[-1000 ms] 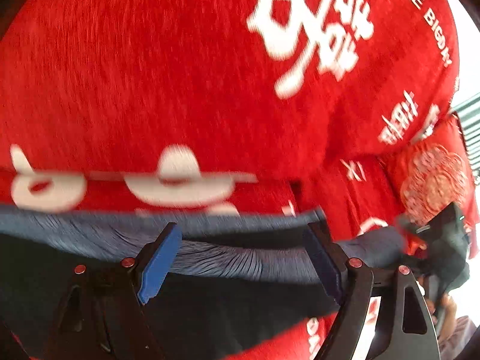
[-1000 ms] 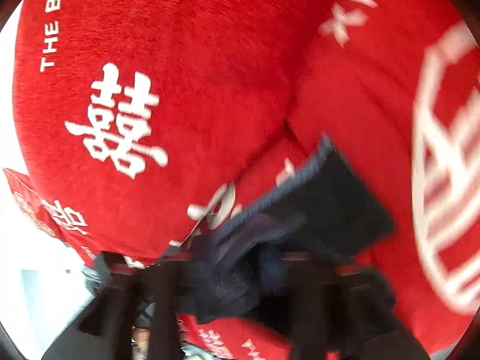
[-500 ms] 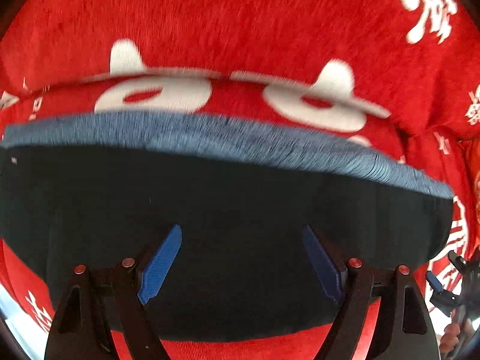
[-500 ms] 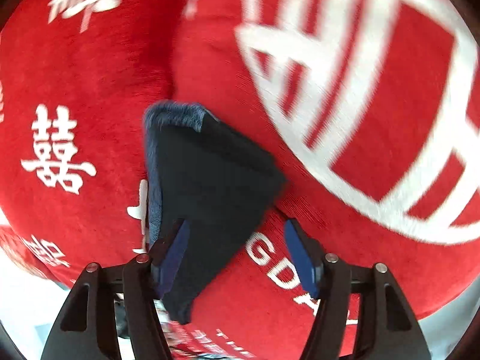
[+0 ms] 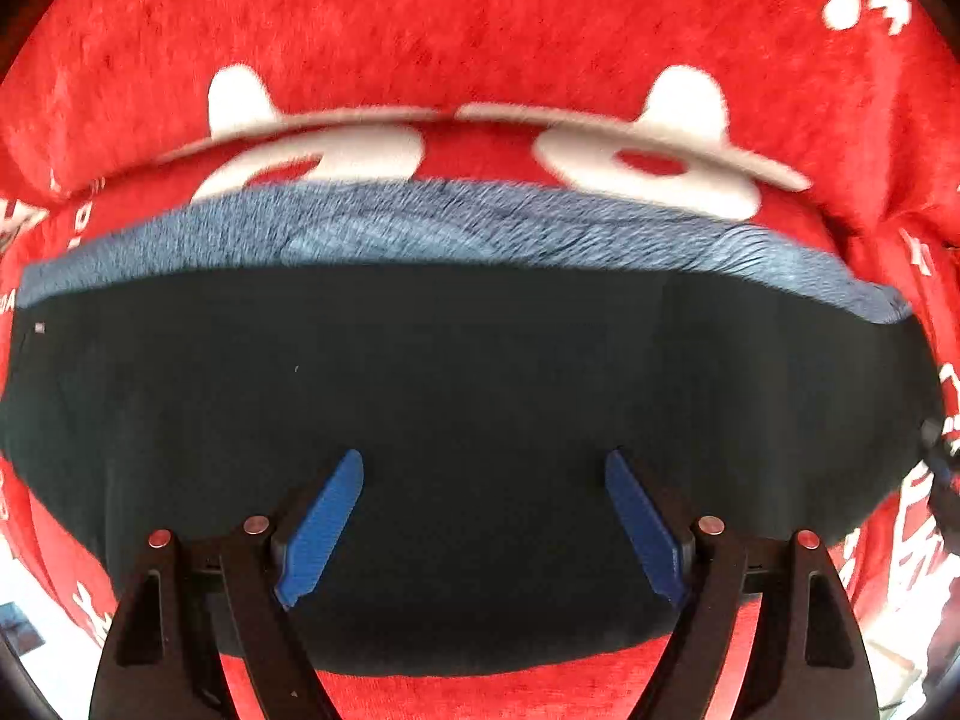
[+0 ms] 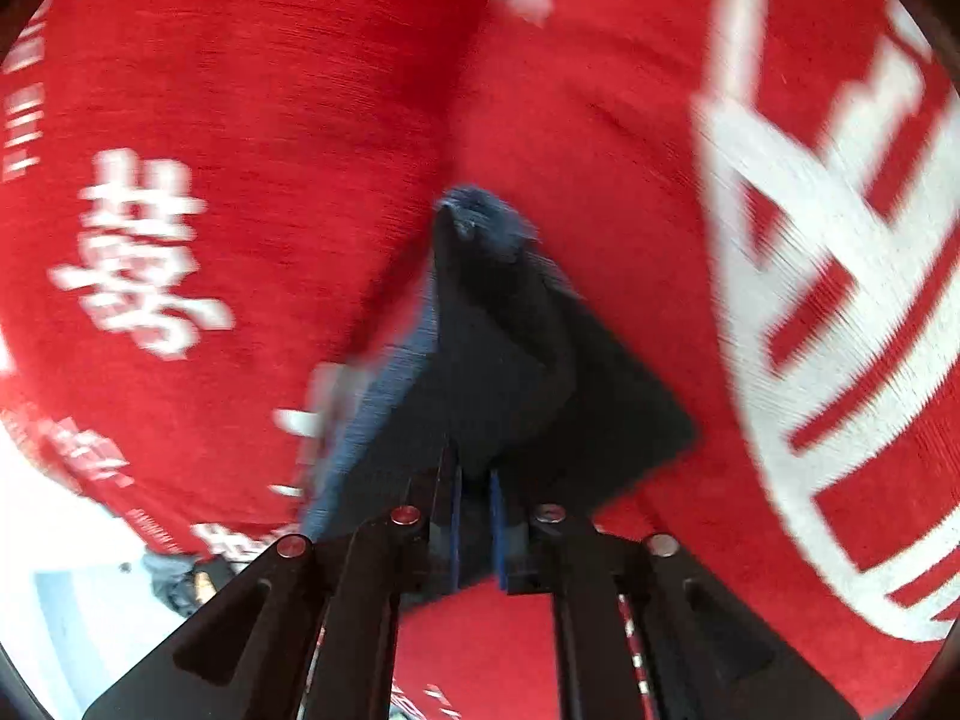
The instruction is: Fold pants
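Now the dark pants (image 5: 480, 396) lie folded on the red printed blanket (image 5: 480, 30), fleecy blue lining showing along the far edge. Above them the left gripper (image 5: 483, 519) hangs spread wide, empty. The right gripper (image 6: 474, 516) is closing, apparently pinching a raised fold of the pants.

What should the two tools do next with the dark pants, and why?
Probably the right tool should lift its pinched edge and carry it across. Its jaws are closing on a fold of the dark pants, while the left tool hangs open above the flat pants on the red blanket.
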A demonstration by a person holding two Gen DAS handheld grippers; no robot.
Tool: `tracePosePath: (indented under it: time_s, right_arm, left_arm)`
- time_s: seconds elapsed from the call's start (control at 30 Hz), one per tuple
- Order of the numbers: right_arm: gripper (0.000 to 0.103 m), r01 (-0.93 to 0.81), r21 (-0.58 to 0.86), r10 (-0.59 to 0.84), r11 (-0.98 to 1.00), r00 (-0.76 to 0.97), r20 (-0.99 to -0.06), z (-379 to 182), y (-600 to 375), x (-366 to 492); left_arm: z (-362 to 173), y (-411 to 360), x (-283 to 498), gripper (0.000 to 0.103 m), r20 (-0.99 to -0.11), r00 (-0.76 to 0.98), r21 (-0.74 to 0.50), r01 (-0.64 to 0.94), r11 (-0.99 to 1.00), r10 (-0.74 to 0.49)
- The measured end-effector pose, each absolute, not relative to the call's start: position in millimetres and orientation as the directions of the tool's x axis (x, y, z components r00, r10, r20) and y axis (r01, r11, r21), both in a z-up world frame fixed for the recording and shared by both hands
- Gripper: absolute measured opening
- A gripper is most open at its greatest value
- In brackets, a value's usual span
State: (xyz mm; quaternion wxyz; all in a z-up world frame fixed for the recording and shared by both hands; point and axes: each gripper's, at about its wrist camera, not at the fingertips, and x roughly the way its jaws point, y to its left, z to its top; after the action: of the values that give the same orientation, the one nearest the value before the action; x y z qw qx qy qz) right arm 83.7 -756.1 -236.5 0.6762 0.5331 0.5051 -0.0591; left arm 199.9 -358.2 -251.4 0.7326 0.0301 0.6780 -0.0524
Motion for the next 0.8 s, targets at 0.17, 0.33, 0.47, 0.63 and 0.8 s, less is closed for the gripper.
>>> tracePosePath:
  time_s: [0.17, 0.33, 0.47, 0.63, 0.8]
  right_arm:
    - [0.035, 0.646, 0.658, 0.478, 0.386, 0.47, -0.742, -256, -755, 57]
    - [0.025, 0.653, 0.704, 0.502, 0.281, 0.525, -0.687, -287, -757, 64]
    - [0.012, 0.574, 0.751, 0.496, 0.326, 0.572, -0.653, -249, -759, 76]
    - [0.018, 0.562, 0.529, 0.417, 0.636, 0.326, -0.848, -258, -748, 93]
    - [0.047, 0.61, 0.461, 0.349, 0.645, 0.302, -0.887, -246, -742, 80]
  left_arm:
    - [-249, -347, 202, 0.084, -0.993, 0.111, -0.015, 0.108, 0.994, -0.027]
    - [-256, -347, 200, 0.085, -0.995, 0.102, 0.001, 0.123, 0.992, -0.012]
    - [-247, -349, 195, 0.084, -0.995, 0.1, 0.001, 0.16, 0.987, -0.015]
    - [-260, -337, 187, 0.099, -0.995, 0.103, 0.035, 0.161, 0.986, 0.018]
    - [-235, -296, 179, 0.099, -0.994, 0.085, 0.076, 0.155, 0.985, 0.064]
